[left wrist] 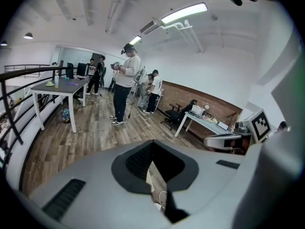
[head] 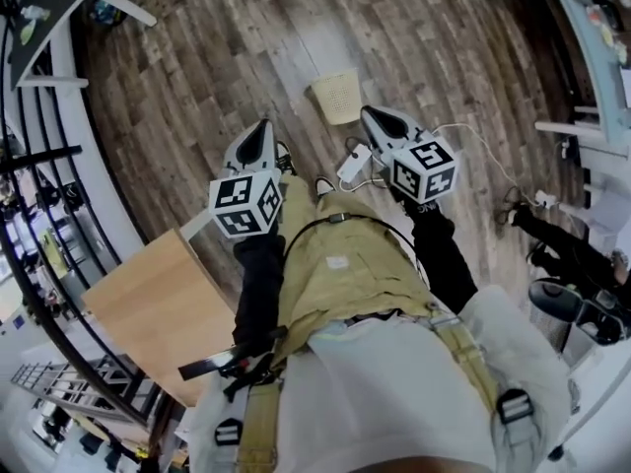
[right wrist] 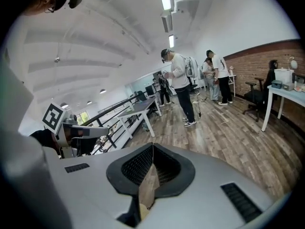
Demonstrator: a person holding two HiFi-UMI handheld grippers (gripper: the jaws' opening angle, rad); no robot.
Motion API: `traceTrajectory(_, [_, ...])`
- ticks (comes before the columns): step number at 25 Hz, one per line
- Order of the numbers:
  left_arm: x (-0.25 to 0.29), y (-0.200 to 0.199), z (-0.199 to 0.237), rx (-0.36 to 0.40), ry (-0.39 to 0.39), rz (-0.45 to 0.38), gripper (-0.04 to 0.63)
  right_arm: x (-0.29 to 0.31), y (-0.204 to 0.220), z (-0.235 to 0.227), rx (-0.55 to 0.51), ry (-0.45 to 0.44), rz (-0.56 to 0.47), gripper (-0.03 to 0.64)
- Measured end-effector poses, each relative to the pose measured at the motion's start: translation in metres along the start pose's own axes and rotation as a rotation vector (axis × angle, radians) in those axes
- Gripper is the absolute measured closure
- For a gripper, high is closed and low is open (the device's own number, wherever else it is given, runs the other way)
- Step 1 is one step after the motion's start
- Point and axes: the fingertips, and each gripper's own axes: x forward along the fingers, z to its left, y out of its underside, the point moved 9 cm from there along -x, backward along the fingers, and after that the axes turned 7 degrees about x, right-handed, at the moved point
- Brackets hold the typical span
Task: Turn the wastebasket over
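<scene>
Cream wastebasket (head: 336,95) (which end up, unclear) sits on wooden floor (head: 424,47).

Holding the left tool (head: 259,134) and the right tool (head: 374,118) out front on black-sleeved arms (head: 258,284), side by side, both tilted downward, jaws pressed together, empty.

Brightness: bright, even indoor light in all three views.
Source: ceiling light strip (left wrist: 183,13), blown out to white in both gripper views.
Glare: pale sheen on the floor (head: 296,42) just beyond the wastebasket (head: 336,96).
Distortion: strong fisheye; planks bow around the wastebasket, and the gripper views have black corners.
Focus: sharp at the wastebasket, softer far from it.
</scene>
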Motion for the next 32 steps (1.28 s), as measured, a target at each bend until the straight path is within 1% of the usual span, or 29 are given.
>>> traceTrajectory(3, [0.040, -0.013, 0.010, 0.011, 0.063, 0.007, 0.595, 0.010, -0.005, -0.018, 0.027, 0.069, -0.014, 0.594])
traceTrajectory(6, [0.089, -0.028, 0.025, 0.017, 0.138, 0.034, 0.595, 0.030, -0.014, -0.033, 0.054, 0.142, -0.005, 0.594])
traceTrajectory(9, [0.138, -0.052, 0.040, 0.042, 0.210, 0.064, 0.595, 0.053, -0.028, -0.051, 0.111, 0.210, 0.011, 0.594])
traceTrajectory(12, [0.182, -0.069, 0.056, 0.066, 0.271, 0.096, 0.595, 0.081, -0.038, -0.064, 0.142, 0.248, 0.041, 0.594])
traceTrajectory(16, [0.230, -0.063, 0.076, 0.080, 0.330, 0.178, 0.595, 0.118, -0.036, -0.084, 0.196, 0.280, 0.072, 0.594])
traceTrajectory(18, [0.252, -0.054, 0.078, 0.104, 0.356, 0.234, 0.595, 0.133, -0.027, -0.102, 0.237, 0.301, 0.099, 0.594])
traceTrajectory(20, [0.274, -0.040, 0.077, 0.125, 0.387, 0.299, 0.595, 0.144, -0.015, -0.122, 0.255, 0.314, 0.135, 0.594])
traceTrajectory(23, [0.311, -0.011, 0.073, 0.162, 0.431, 0.391, 0.595, 0.160, 0.004, -0.163, 0.248, 0.291, 0.176, 0.594])
traceTrajectory(26, [0.349, 0.022, 0.067, 0.178, 0.478, 0.472, 0.595, 0.175, 0.036, -0.211, 0.256, 0.263, 0.229, 0.594])
traceTrajectory(28, [0.375, 0.049, 0.062, 0.188, 0.506, 0.525, 0.595, 0.187, 0.062, -0.243, 0.228, 0.247, 0.284, 0.594])
traceTrajectory(32, [0.433, 0.113, 0.050, 0.188, 0.574, 0.609, 0.595, 0.222, 0.121, -0.311, 0.135, 0.208, 0.398, 0.594])
